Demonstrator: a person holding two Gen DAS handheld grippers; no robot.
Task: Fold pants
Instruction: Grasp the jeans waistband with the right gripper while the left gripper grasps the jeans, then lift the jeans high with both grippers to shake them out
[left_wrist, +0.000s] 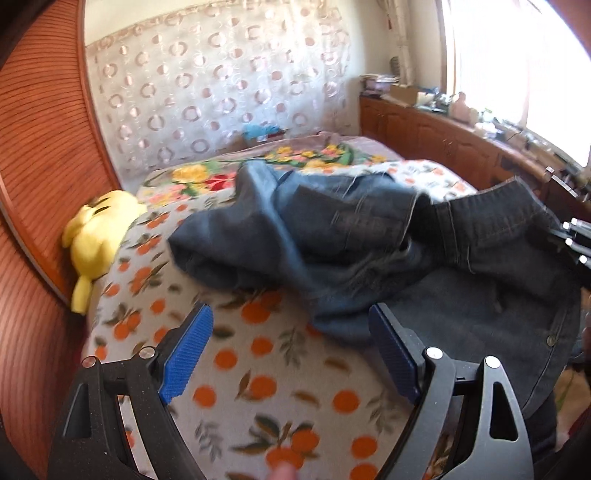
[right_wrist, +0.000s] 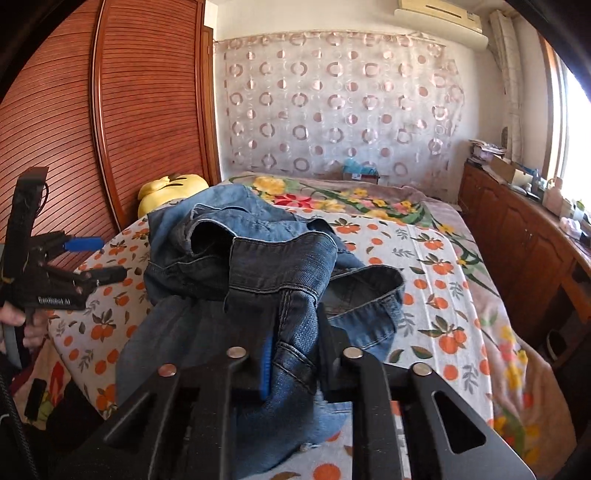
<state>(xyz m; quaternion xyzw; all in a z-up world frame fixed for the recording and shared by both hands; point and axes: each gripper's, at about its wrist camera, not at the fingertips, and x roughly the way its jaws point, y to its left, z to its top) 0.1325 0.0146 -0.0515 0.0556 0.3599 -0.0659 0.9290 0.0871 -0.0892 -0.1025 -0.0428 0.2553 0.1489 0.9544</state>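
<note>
**A:** Where are the jeans (right_wrist: 258, 266) right now?

**B:** I see them heaped in a crumpled pile on the bed (right_wrist: 436, 280), on the sheet printed with oranges. Taking the jeans as my landmark: the yellow plush toy (left_wrist: 94, 240) lies beyond them against the slatted wooden wardrobe (right_wrist: 147, 110), and the flowered blanket (right_wrist: 332, 199) is spread on the far side of them, toward the circle-patterned curtain (right_wrist: 332, 103).

**A:** And my right gripper (right_wrist: 295, 354)?

**B:** I have it narrowed onto a thick fold of denim at the near edge of the jeans. The blue pad (right_wrist: 266, 363) presses against the cloth, and the fold fills the gap between the fingers and rises in front of the lens.

**A:** The left one?

**B:** My left gripper (left_wrist: 291, 339) stands wide, with only the orange-print sheet between its blue pads (left_wrist: 188, 350). It is just beside the jeans, on the wardrobe side; the right-hand pad sits at the edge of the dark denim, but I cannot tell whether it touches. From the right wrist view I see a hand (right_wrist: 22, 325) gripping its handle, well off to the side of the jeans.
</note>
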